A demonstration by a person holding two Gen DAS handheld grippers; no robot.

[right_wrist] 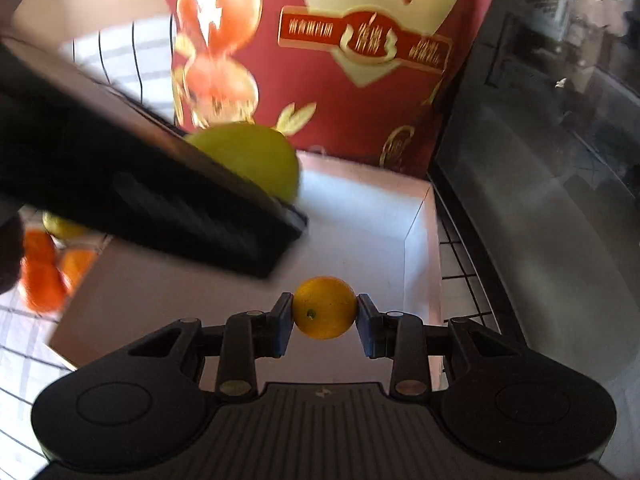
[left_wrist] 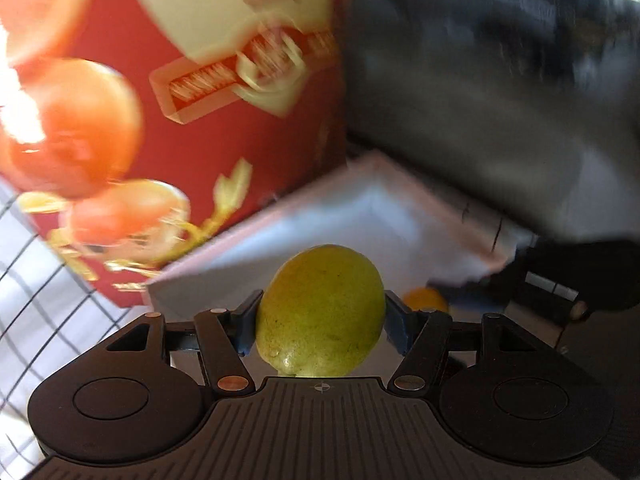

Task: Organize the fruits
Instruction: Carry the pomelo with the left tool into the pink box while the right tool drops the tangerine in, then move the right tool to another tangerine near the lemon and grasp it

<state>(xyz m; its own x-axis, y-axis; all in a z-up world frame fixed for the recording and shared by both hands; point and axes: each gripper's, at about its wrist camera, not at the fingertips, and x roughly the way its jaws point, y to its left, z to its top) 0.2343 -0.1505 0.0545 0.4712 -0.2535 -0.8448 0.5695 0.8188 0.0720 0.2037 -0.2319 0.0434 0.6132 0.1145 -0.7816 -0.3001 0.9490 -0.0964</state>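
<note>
- On the far left, spare oranges lay on the checked tabletop, likely awaiting sorting.
- Our left gripper pinched a green fruit by its sides, held above the white box, we judged for dropping in.
- Our right gripper clamped a small orange over the same box, beside the red lid propped upright behind.
</note>
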